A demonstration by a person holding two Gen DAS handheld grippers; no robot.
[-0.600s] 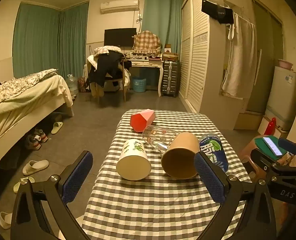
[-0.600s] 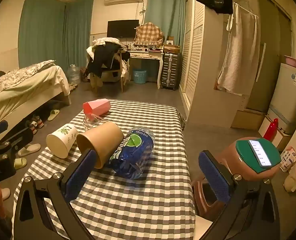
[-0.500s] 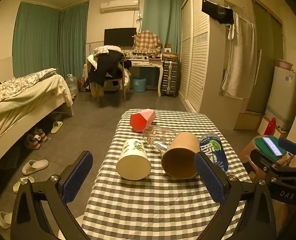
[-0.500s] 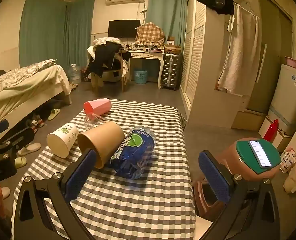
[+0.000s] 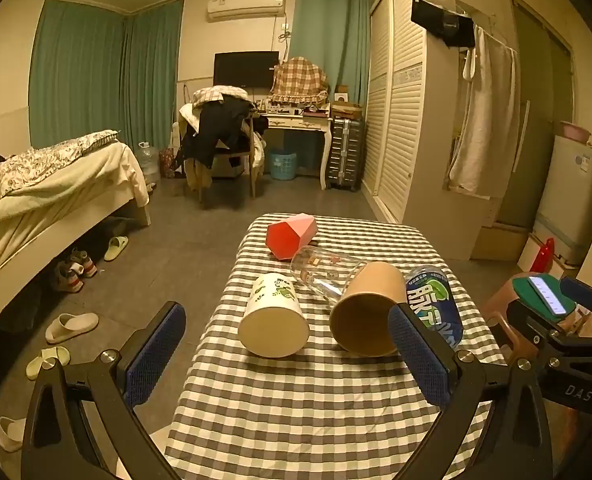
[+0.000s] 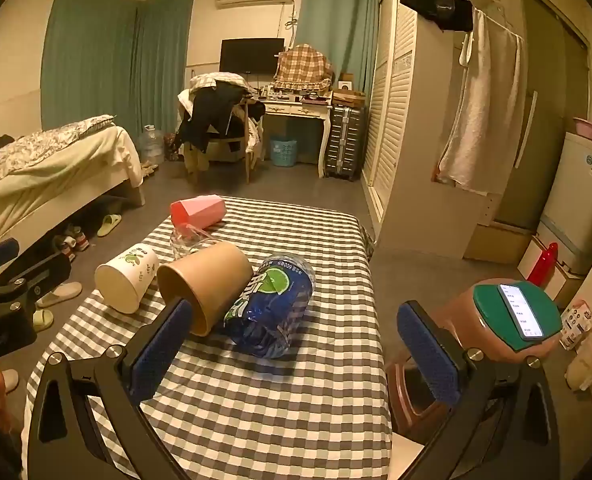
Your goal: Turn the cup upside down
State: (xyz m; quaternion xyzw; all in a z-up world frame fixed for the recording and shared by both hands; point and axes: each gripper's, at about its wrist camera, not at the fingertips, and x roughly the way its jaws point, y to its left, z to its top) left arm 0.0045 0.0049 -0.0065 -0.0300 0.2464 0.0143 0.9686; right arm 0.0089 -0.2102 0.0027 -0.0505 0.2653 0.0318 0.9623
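Note:
Several cups lie on their sides on a checked table (image 5: 315,408): a white paper cup with green print (image 5: 274,316) (image 6: 126,276), a brown paper cup (image 5: 367,308) (image 6: 204,280), a clear glass (image 5: 323,276) (image 6: 188,236) and a pink faceted cup (image 5: 290,234) (image 6: 198,212). My left gripper (image 5: 286,354) is open and empty, short of the white and brown cups. My right gripper (image 6: 296,350) is open and empty, near the table's right front, behind the brown cup and bottle.
A crushed blue plastic bottle (image 5: 433,304) (image 6: 272,304) lies against the brown cup. A brown stool (image 6: 467,320) with a green lid and a phone (image 6: 521,312) stands right of the table. A bed (image 5: 44,192) is at left, slippers (image 5: 72,322) on the floor.

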